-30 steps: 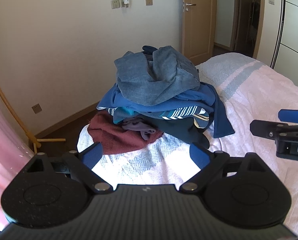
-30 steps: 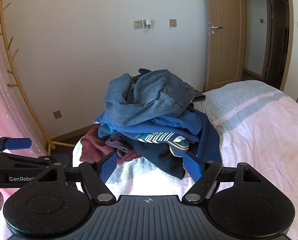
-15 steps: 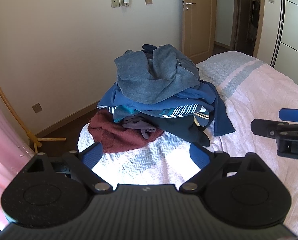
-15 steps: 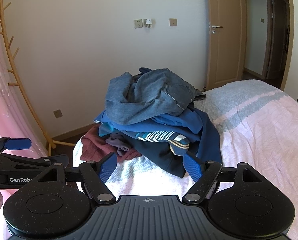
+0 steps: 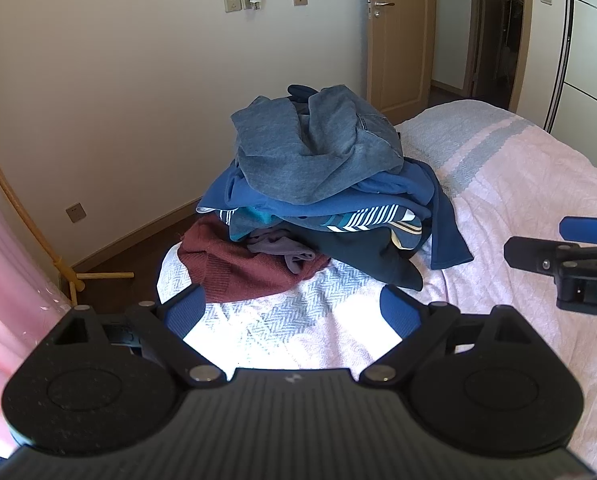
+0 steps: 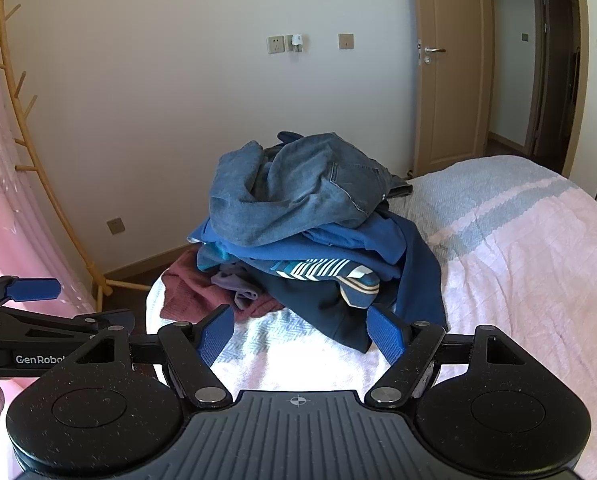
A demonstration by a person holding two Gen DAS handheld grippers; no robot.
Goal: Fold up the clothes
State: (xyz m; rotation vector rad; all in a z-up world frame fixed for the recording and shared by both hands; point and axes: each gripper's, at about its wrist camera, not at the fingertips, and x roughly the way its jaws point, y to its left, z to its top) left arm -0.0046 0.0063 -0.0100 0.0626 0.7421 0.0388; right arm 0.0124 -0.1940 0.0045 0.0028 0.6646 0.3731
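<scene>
Both tools, left tool (image 5: 292, 312) and right tool (image 6: 300, 332), are hanging over the bed (image 6: 518, 264) with fingers wide apart, holding nothing. Farther off, I am seeing the clothes pile (image 5: 318, 196) sitting crumpled by the bed's corner, jeans (image 6: 294, 192) on top. Pulling a low piece could be tipping everything onto the floor (image 5: 138, 248).

bed (image 6: 518, 248) pink-and-grey cover | wooden coat rack (image 6: 38, 152) left | door (image 6: 446, 68) shut | wall sockets (image 6: 275, 45)
</scene>
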